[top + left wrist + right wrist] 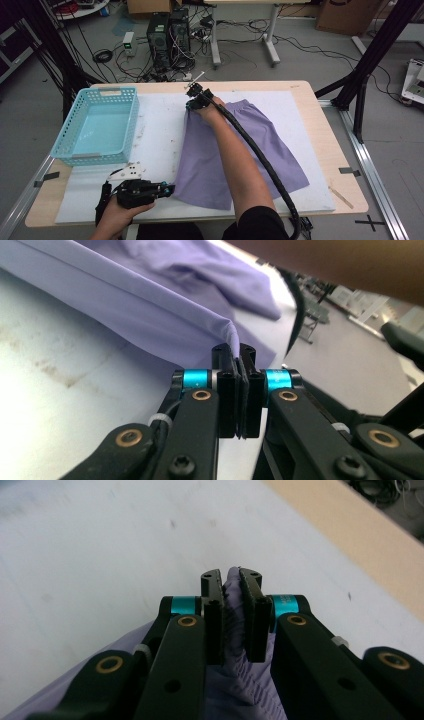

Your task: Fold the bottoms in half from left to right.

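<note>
One wooden table [327, 150] bearing a white mat [160, 135]; purple shorts [210, 160] spread across the mat; turquoise basket [97, 127] alongside; right gripper [231, 585] clamped on the gathered waistband; left gripper [234, 352] pinching the hem corner.

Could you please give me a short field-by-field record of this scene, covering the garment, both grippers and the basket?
garment: purple cloth skirt with a gathered waistband, lying flat on the white mat
left gripper: jaws shut on the skirt's near hem corner, at the table's near edge
right gripper: jaws pinching the gathered waistband at the skirt's far left corner
basket: light blue plastic lattice basket, empty, left of the skirt and apart from it
table: light wooden tabletop under the mat
</note>
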Demonstrator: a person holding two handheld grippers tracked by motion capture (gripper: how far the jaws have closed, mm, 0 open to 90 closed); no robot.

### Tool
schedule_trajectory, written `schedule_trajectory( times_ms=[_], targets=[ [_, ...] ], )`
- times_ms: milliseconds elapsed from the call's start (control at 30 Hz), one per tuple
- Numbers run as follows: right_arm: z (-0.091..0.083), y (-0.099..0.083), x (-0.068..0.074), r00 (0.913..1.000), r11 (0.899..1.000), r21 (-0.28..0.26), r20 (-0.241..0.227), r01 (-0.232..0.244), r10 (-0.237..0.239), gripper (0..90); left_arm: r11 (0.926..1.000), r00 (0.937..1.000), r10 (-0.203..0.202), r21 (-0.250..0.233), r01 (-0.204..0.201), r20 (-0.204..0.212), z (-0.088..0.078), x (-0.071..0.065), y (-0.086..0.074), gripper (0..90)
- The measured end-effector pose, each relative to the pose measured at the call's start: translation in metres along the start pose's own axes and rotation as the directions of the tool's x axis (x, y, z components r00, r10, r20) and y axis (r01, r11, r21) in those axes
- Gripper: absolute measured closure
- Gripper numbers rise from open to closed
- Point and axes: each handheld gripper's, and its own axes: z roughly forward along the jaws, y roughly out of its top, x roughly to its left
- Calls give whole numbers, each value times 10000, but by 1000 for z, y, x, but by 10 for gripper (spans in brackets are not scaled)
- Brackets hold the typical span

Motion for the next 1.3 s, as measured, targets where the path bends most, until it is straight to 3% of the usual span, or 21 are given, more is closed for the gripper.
schedule_trajectory(
  times_ms=[133,267,400,600,833,1133,1200,1267,1300],
  targets=[
    [-15,11,3,9985,9971,-731,-504,-234,197,829,9986,9995,119,-516,-104,296,-4,-6,14,884],
    [-38,19,1,9990,9939,-1098,-445,47,-97,829,9962,9951,638,-648,-589,761,9,-18,34,884],
    [-67,16,-16,9996,9943,-1070,-283,43,-74,828,9927,9851,1113,-606,-1041,1310,37,-31,56,884],
    [-110,1,-43,9998,9933,-1145,142,164,-149,827,9860,9619,1652,-571,-1564,2178,87,-47,88,884],
    [-142,-20,-74,9978,9926,-1212,651,-45,124,825,9867,9452,1620,-592,-1514,2834,139,-51,108,884],
    [-162,-45,-101,9936,9922,-1194,1017,-359,482,823,9901,9275,1406,-476,-1323,3463,203,-56,121,884],
    [-166,-50,-106,9918,9921,-1168,1125,-467,600,811,9904,9306,1370,-312,-1345,3395,215,-55,120,883],
    [-171,-55,-110,9887,9897,-1262,1242,-678,836,682,9916,9393,1288,-316,-1253,3181,229,-52,119,879],
    [-175,-58,-113,9855,9877,-1281,1318,-900,1069,683,9920,9421,1254,-254,-1237,3110,233,-51,119,875]
  ],
)
